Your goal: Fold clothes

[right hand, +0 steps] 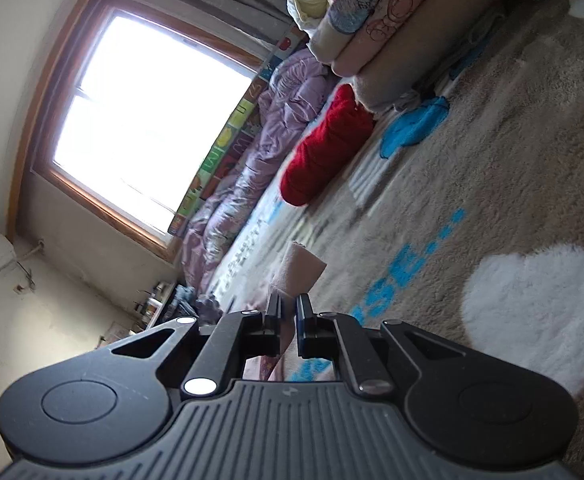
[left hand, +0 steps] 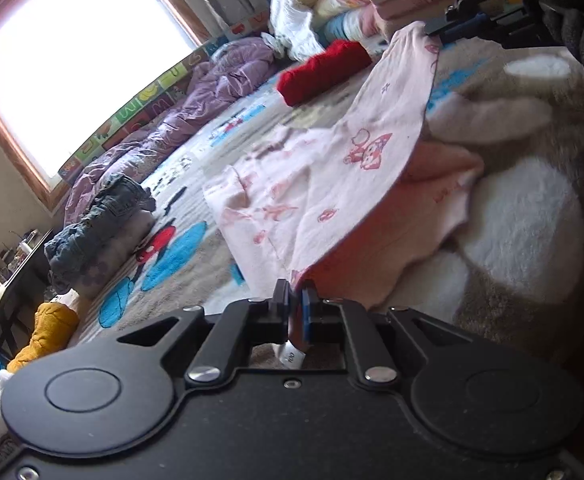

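Both claws of mine pinch the pink garment (left hand: 331, 184) above the plush blanket (left hand: 531, 216).

Left gripper (left hand: 296, 292) has its jaws closed tight on one corner, and a white tag hangs below them with what looks like "100" printed on it. Right gripper (right hand: 288, 306) has its jaws nearly together on another edge of the cloth. Between the two, the garment runs long and taut, its hem stretched from my left claw up toward the right one, with the rest sagging onto the blanket. Blue letters "SE..." (right hand: 411, 264) show on the blanket.
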`<action>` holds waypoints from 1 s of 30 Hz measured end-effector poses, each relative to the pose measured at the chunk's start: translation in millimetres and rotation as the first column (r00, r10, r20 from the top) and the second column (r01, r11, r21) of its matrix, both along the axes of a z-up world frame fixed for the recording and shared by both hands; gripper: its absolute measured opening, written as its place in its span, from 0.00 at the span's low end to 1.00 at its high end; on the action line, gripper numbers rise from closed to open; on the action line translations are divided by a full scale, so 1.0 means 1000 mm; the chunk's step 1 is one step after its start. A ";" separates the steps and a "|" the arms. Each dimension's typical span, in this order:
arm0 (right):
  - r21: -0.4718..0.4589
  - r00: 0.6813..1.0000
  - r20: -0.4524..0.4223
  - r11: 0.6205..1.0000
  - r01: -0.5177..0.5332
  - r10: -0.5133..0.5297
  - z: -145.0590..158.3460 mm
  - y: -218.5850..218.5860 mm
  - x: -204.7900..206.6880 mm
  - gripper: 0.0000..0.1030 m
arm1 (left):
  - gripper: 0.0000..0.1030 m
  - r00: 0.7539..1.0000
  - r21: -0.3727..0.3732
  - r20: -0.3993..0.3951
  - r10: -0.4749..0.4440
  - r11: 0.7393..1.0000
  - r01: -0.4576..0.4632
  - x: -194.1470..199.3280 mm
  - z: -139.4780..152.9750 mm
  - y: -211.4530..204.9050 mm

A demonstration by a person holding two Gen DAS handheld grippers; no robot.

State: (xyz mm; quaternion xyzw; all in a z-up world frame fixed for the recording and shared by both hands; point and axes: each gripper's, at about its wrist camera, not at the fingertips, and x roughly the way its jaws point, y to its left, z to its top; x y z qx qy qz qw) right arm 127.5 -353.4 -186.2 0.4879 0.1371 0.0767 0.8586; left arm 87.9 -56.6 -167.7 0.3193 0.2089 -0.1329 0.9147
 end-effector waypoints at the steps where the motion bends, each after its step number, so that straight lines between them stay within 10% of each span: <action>1: -0.007 1.000 0.022 1.000 -0.003 0.003 0.004 0.000 -0.002 0.09 | 0.05 1.000 -0.019 -0.001 0.003 1.000 -0.003 0.000 0.002 0.002; 8: -0.035 0.987 0.161 0.999 -0.018 0.023 0.025 -0.003 -0.017 0.09 | 0.05 0.999 -0.056 -0.043 -0.010 0.998 0.008 0.002 0.000 0.003; 23: -0.117 0.996 -0.080 0.993 0.033 -0.042 -0.007 0.002 0.000 0.09 | 0.04 0.993 -0.024 -0.088 -0.081 0.997 0.079 0.001 -0.002 0.002; 30: -0.128 0.993 -0.102 0.991 0.038 -0.052 -0.010 0.002 0.003 0.09 | 0.06 0.982 -0.310 -0.148 -0.120 0.948 0.069 0.001 0.039 0.056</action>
